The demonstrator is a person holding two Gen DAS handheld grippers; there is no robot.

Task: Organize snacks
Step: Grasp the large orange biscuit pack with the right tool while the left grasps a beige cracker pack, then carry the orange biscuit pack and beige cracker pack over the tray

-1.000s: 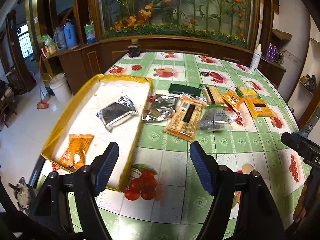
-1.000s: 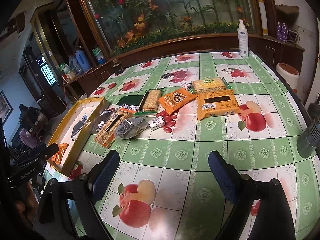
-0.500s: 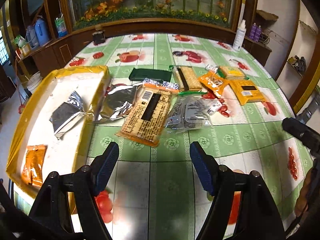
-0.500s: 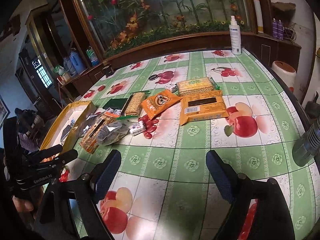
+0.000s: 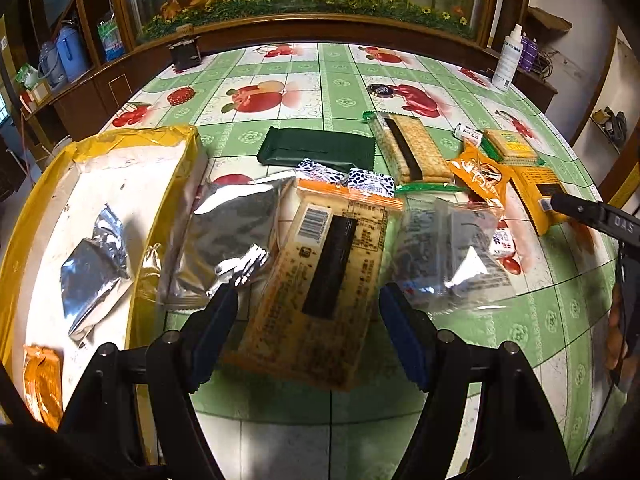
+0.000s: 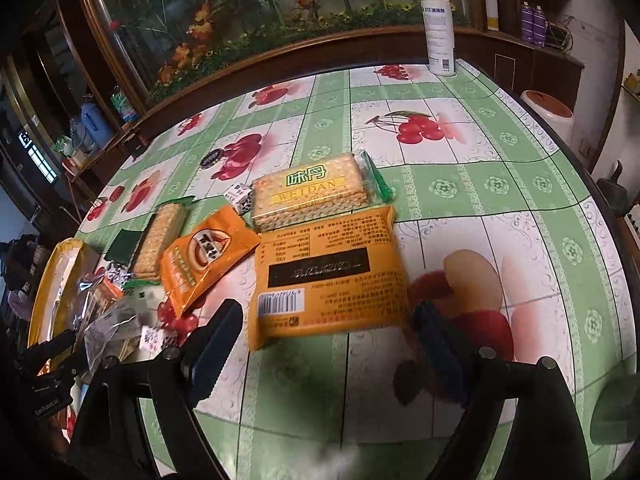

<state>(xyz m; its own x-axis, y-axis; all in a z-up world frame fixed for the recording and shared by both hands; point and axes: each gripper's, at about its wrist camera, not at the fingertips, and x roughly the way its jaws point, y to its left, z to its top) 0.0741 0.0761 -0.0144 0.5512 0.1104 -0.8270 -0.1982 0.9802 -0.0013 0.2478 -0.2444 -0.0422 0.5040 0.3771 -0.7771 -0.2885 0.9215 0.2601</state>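
Note:
My left gripper [image 5: 310,334] is open, its blue pads on either side of the near end of a long tan cracker pack [image 5: 320,284] with a black stripe. A silver foil pouch [image 5: 228,236] lies to its left, a clear bag [image 5: 452,256] to its right. The yellow-rimmed tray [image 5: 160,216] at left holds a silver pouch [image 5: 94,264] and an orange packet [image 5: 42,384]. My right gripper [image 6: 324,350] is open just short of a flat orange pack [image 6: 328,276]. Beyond that pack lie a Weidan cracker pack [image 6: 312,194] and an orange snack bag [image 6: 206,258].
A dark green wrapper [image 5: 316,150], a long cracker sleeve [image 5: 408,148] and small black-and-white candies [image 5: 370,180] lie behind the tan pack. A white spray bottle [image 6: 438,24] stands at the table's far edge. A wooden cabinet with a flower display runs behind the table.
Both grippers have moved forward and down towards the snacks. The left one now flanks the tan cracker pack; the right one has closed in on the flat orange pack.

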